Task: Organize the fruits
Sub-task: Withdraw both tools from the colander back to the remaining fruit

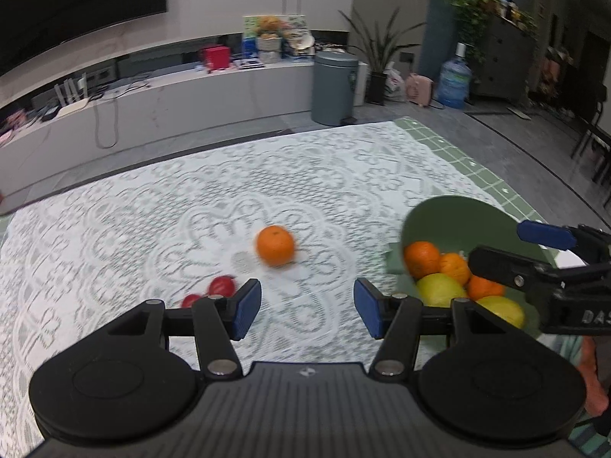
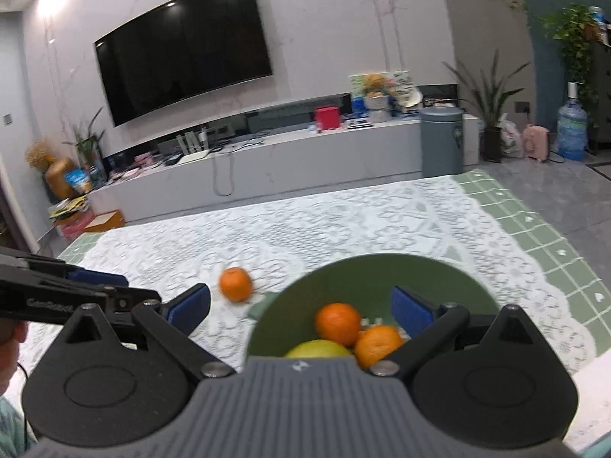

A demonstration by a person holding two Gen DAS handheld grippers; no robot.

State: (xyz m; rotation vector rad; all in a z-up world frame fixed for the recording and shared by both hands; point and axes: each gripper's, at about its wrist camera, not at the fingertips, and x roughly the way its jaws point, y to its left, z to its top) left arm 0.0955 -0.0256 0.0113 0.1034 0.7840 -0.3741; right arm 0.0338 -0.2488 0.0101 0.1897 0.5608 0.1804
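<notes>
I find the left gripper (image 1: pixel 307 305) held above the lace tablecloth (image 1: pixel 152 206) with its blue pads spread wide and nothing between them; I see a loose orange (image 1: pixel 275 245) lying on the cloth ahead of the gap, apart from both pads, its outline blurred; two small red fruits (image 1: pixel 221 286) lie on the cloth just beside the left pad, partly hidden behind it; I cannot tell what kind they are.

I find the right gripper (image 2: pixel 299 307) also spread wide and holding nothing; it sits over the green bowl (image 2: pixel 469 286), with its right pad inside the rim and its left pad outside, over the cloth; from the left wrist view I count three oranges and two yellow-green fruits in the bowl, touching one another; from the right wrist view two oranges (image 2: pixel 338 323) and one yellow-green fruit (image 2: pixel 319 348) show, the rest hidden by the gripper body.

The bowl stands near the right side of the cloth, well apart from the loose orange; a green checked cloth (image 2: pixel 534 236) shows beyond the lace edge.
</notes>
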